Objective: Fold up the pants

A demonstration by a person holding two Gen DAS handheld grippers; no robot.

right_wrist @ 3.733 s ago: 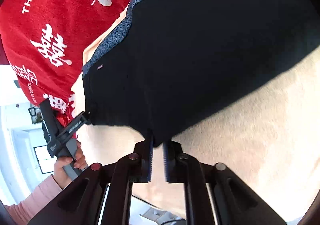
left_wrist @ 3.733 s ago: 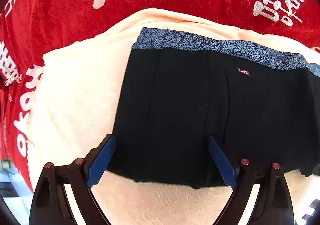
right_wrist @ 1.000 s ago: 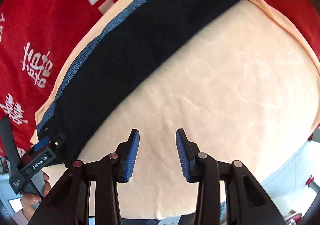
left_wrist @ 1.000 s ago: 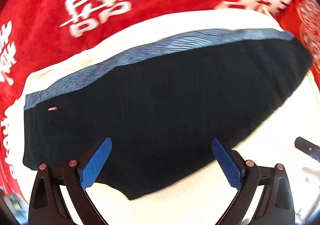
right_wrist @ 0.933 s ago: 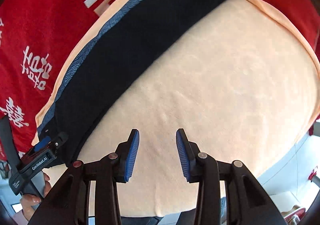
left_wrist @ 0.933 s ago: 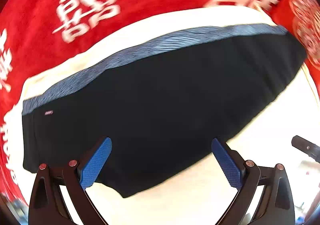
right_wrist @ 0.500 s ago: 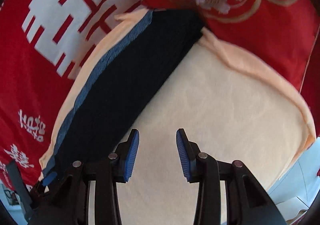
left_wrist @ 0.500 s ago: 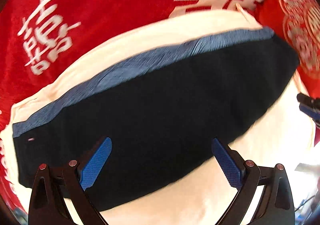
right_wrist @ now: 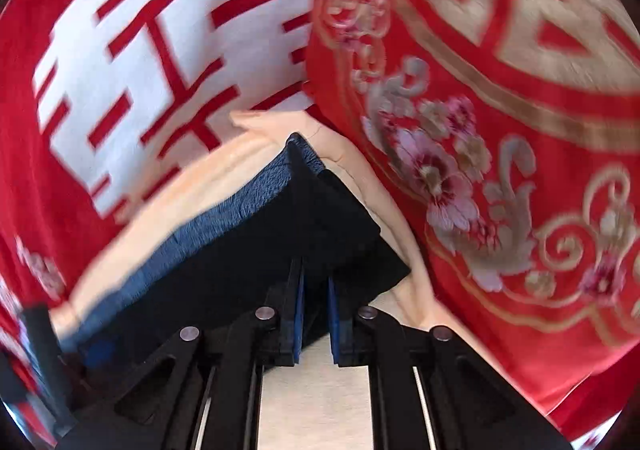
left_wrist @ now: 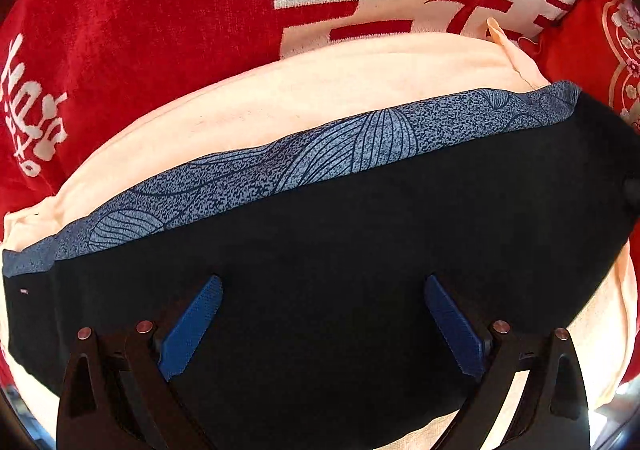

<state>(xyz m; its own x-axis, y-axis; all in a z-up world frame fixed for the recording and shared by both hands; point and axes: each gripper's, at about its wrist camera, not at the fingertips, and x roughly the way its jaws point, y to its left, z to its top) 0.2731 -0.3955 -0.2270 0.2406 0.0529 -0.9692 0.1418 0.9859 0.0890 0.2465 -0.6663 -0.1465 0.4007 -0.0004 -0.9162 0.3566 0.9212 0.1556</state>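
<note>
Black pants [left_wrist: 360, 250] with a blue patterned waistband [left_wrist: 360, 142] lie flat on a cream cloth [left_wrist: 320, 90]. My left gripper [left_wrist: 322, 310] hangs open just above the middle of the black fabric, with its blue pads [left_wrist: 192, 326] spread wide and holding nothing. In the right wrist view the pants' right end [right_wrist: 328, 218] shows as stacked layers. My right gripper [right_wrist: 316, 314] is at that end's near corner. Its jaws are closing to a narrow gap with black cloth between the pads. The left gripper's blurred body [right_wrist: 40, 338] shows at the far left of that view.
A red blanket with large white characters [left_wrist: 160, 10] lies under the cream cloth. A red cover with gold embroidery and flowers [right_wrist: 500, 130] rises right beside the pants' right end. The cream cloth's near edge [right_wrist: 320, 390] lies under my right gripper.
Both grippers slid to the right along the pants. The right one went from open over bare cream cloth to nearly shut at the pants' right corner. The left stays open, closer to the fabric.
</note>
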